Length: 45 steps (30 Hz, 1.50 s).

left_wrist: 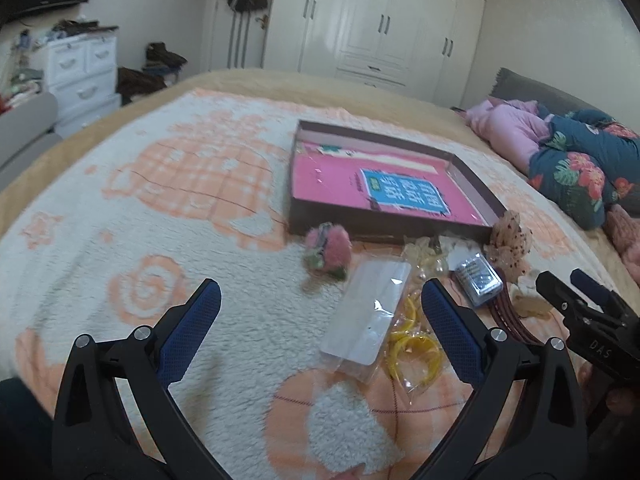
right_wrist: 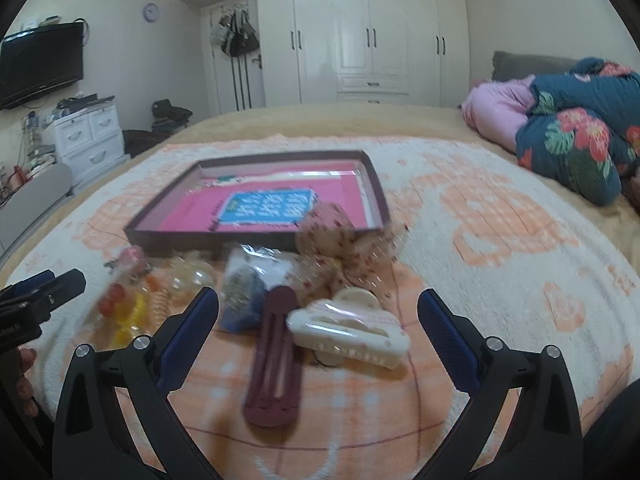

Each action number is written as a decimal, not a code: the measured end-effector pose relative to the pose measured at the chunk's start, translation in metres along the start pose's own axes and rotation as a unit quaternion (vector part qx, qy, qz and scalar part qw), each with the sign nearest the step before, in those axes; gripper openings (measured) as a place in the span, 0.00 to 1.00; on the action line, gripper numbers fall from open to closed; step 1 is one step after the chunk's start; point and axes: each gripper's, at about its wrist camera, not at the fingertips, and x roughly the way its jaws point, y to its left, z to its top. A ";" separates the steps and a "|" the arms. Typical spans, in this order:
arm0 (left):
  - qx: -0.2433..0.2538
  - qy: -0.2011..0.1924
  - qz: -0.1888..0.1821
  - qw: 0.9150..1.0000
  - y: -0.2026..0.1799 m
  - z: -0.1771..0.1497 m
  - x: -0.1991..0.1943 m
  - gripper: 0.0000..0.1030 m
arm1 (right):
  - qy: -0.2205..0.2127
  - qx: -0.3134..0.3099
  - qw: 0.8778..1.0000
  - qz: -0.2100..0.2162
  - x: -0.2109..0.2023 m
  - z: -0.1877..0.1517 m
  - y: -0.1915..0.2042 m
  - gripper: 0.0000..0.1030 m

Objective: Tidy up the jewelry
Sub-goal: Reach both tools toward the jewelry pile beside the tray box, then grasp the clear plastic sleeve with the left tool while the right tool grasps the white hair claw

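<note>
Fluffy blanket (right_wrist: 480, 216) is cream with peach checks; shallow brown cardboard box (right_wrist: 256, 236) on it has a pink-and-blue lining; long maroon hair clip (right_wrist: 276, 356) sits in front.

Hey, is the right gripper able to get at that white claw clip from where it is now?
Probably yes. The right gripper is open, and the white claw clip lies between its fingers on the blanket, nothing over it. The maroon barrette lies close beside the clip and might get pinched too.

White wardrobe (right_wrist: 372, 36) behind the bed (right_wrist: 500, 200), wall-mounted television (right_wrist: 40, 64) left.
</note>
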 end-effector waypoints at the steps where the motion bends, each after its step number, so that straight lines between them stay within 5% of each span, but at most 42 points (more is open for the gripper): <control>1: 0.001 0.005 -0.015 1.000 0.000 0.000 0.004 0.89 | 0.003 0.002 1.000 -0.001 0.001 -0.002 -0.003 0.94; 8: 0.017 0.040 -0.041 0.998 -0.005 -0.002 0.028 0.89 | 0.041 0.031 0.999 -0.005 0.021 -0.006 -0.021 0.94; 12: 0.019 0.054 -0.057 0.997 -0.009 -0.002 0.039 0.81 | 0.067 0.036 0.997 -0.010 0.036 -0.008 -0.025 0.94; 17: 0.017 0.065 -0.065 0.996 -0.009 -0.005 0.046 0.67 | 0.097 0.047 0.994 -0.009 0.051 -0.012 -0.029 0.88; 22: 0.020 0.062 -0.074 0.995 -0.010 -0.005 0.042 0.33 | 0.092 0.032 0.995 0.022 0.047 -0.012 -0.024 0.68; 45: 0.050 0.017 -0.080 0.995 -0.040 0.020 0.017 0.30 | 0.014 0.022 1.000 0.005 0.011 0.022 -0.052 0.68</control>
